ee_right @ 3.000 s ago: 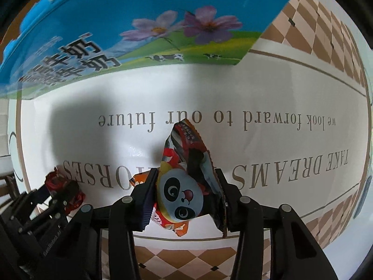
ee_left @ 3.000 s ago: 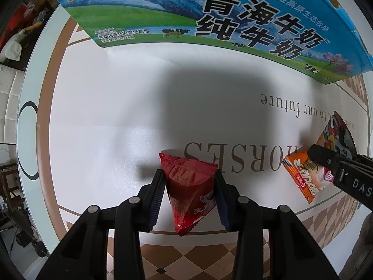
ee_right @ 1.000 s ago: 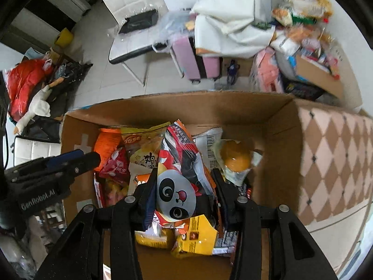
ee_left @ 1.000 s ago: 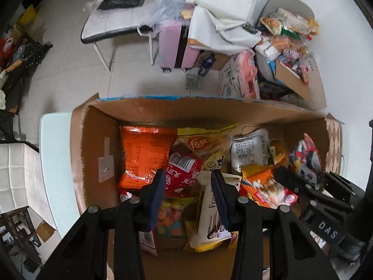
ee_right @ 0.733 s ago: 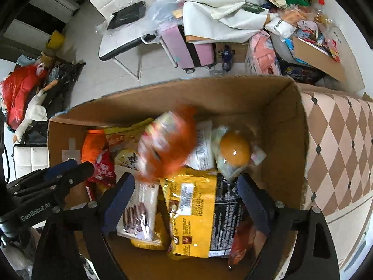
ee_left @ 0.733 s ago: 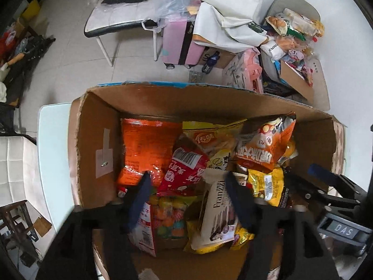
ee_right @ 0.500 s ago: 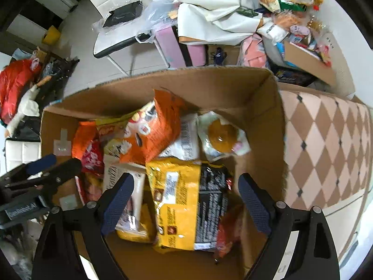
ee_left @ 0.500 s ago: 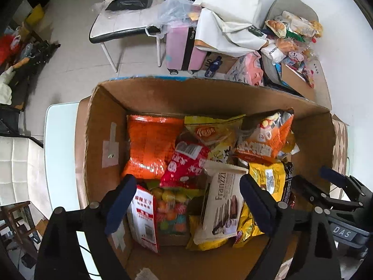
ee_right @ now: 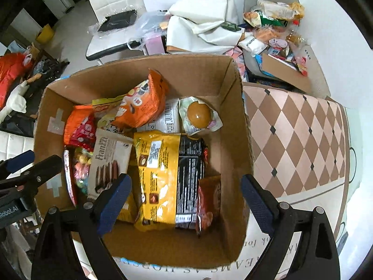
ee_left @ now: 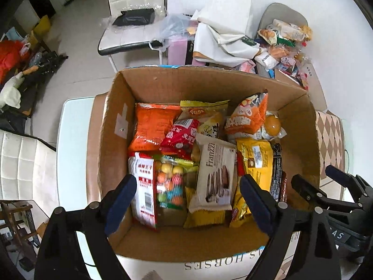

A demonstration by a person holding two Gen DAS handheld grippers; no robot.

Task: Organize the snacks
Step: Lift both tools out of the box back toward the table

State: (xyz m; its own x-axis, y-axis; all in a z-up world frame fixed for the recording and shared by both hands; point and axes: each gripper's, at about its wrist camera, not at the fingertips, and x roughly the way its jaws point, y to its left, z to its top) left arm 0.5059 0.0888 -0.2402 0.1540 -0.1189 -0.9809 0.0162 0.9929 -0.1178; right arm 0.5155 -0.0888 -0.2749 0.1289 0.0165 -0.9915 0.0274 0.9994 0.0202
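Setting: lived-in home room. Evidence: pale tiled floor [ee_left: 77, 46], white padded dining chair [ee_left: 130, 23], pink suitcase [ee_left: 177, 51] under draped white cloth [ee_left: 221, 39], grocery clutter against the wall [ee_left: 284, 44]. Snack-filled cardboard box [ee_left: 186, 86] on the tablecloth-covered table's [ee_right: 303, 140] far edge.

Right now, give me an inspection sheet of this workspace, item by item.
Surface: white table with brown diamond-pattern border and printed lettering; the box stands on it.
Job's things: open brown cardboard box holding snack packets: orange crisp bag, red packet, beige Franzzi wafer pack, yellow-and-black packet, clear bag of coloured candy balls, wrapped round brown bun.
Clutter: snack heap on a grey chair; white cloth over a pink case.
Grippers: left tool and right tool both open, empty, above the box.
Cables: nothing seen.
Surroundings: white padded chair, tiled floor.
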